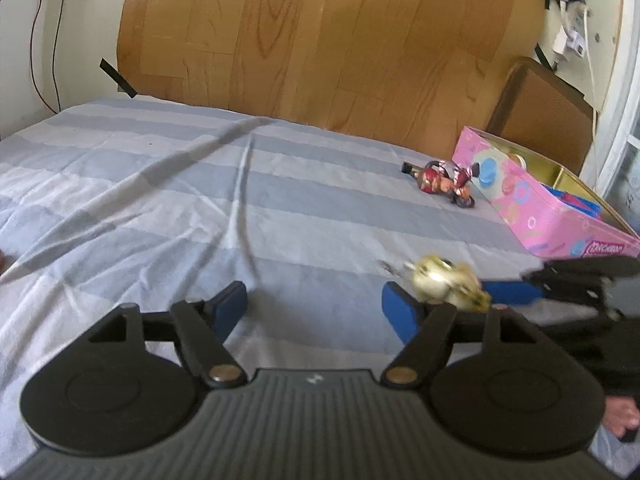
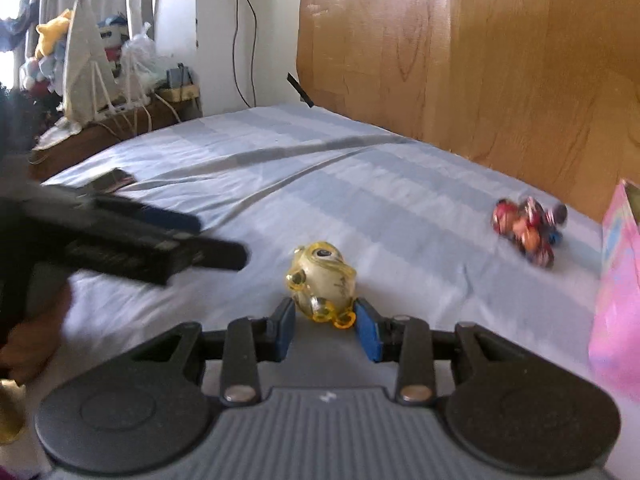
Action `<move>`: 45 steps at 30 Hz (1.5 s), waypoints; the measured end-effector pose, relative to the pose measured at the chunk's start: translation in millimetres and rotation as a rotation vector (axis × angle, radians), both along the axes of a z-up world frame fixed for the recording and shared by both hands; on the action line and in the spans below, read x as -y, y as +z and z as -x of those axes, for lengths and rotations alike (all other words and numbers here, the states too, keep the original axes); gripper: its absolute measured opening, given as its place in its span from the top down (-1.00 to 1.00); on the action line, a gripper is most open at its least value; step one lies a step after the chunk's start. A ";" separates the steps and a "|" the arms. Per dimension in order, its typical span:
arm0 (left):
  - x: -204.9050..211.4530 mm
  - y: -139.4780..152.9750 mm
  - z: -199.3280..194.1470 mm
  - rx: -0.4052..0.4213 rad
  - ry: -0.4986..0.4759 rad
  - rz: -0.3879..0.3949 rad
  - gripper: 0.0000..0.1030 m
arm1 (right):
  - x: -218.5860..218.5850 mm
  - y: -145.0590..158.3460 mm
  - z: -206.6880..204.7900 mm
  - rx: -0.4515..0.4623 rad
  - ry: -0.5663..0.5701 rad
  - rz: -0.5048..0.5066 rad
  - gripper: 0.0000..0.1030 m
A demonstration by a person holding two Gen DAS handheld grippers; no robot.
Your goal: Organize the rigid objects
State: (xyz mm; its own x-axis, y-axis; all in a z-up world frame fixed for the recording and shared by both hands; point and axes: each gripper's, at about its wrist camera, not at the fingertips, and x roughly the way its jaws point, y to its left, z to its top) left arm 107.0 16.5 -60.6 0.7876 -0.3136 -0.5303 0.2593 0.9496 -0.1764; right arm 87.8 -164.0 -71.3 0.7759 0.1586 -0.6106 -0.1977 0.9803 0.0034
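We had the right gripper (image 2: 325, 330) closed low on the translucent yellow one-eyed toy figure (image 2: 322, 282) above the striped sheet (image 2: 280, 184), while the left gripper (image 1: 314, 306) gaped empty. With so low a hold, the toy could tip out before reaching the pink cardboard box (image 1: 532, 200). It stood roughly upright, long axis vertical, eye facing up and away from us.

Each handheld tool has a grey ribbed body with a small pale mark at the middle of its front edge. Two round black discs flank it, and black link bars pivot on brass-coloured rivets. A black crossbar carries the fingers. The left tongs (image 1: 314, 304) and the right tongs (image 2: 326, 330) end in blue pads (image 2: 367, 334) on black angular brackets. No sleeve shows clearly.
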 end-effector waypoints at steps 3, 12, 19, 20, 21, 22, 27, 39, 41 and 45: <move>-2.2 -0.1 13.0 -0.013 0.023 0.029 -0.48 | -0.6 -1.3 20.1 0.009 -0.033 0.012 0.36; 14.3 13.6 60.3 -0.097 -0.019 0.101 -0.41 | -3.9 -3.4 47.9 0.022 -0.093 0.010 0.23; 38.6 22.9 63.2 -0.170 -0.148 0.178 -0.25 | -1.4 -4.4 67.1 0.039 -0.091 0.013 0.11; 42.0 22.1 60.7 -0.176 -0.154 0.180 -0.25 | -0.3 -4.2 67.7 0.040 -0.090 0.010 0.11; 45.0 21.1 57.4 -0.180 -0.155 0.176 -0.25 | 0.8 -4.1 67.3 0.039 -0.090 0.008 0.10; 47.4 20.3 53.4 -0.181 -0.150 0.170 -0.25 | 1.9 -3.9 66.5 0.039 -0.090 0.005 0.10; 49.5 19.1 34.2 -0.203 -0.127 0.186 -0.28 | -0.6 -1.3 58.9 0.053 -0.057 0.033 0.01; 97.1 42.8 3.8 -0.164 -0.195 0.134 0.23 | 16.5 10.5 46.0 0.144 -0.082 -0.006 0.29; 118.9 58.8 -4.4 -0.120 -0.251 0.127 0.23 | 32.3 22.6 53.1 0.210 -0.133 0.017 0.29; 178.4 80.0 -27.3 -0.056 -0.373 0.111 0.22 | 76.8 43.0 61.2 0.309 -0.264 0.072 0.29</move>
